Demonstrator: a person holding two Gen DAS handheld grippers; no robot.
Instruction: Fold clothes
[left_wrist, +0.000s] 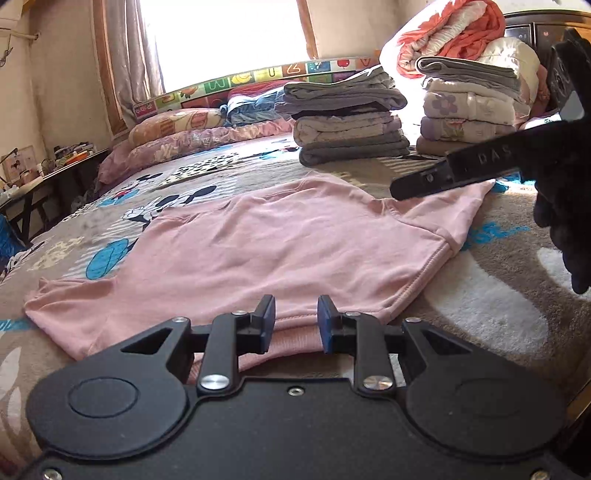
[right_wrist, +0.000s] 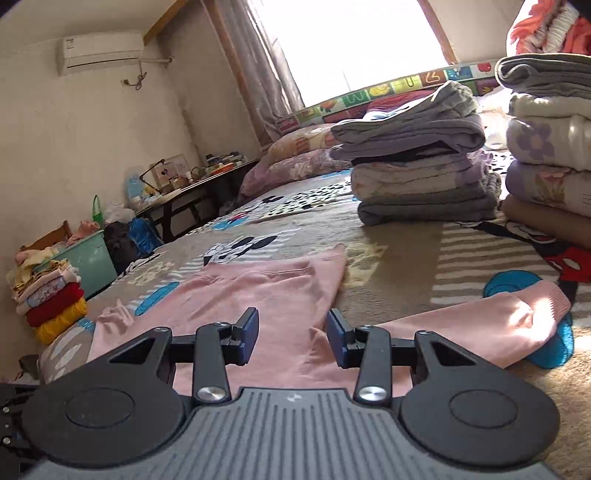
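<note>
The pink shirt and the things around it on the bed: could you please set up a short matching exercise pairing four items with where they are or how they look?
Column one:
1. pink shirt
2. grey-topped stack of folded clothes
3. air conditioner
4. left tool

Column two:
A. mounted high on the wall
B. spread flat on the cartoon blanket
C. open, fingers either side of the shirt's ribbed edge
D. piled behind the shirt, towards the window

Pairs: 1-B, 2-D, 3-A, 4-C
</note>
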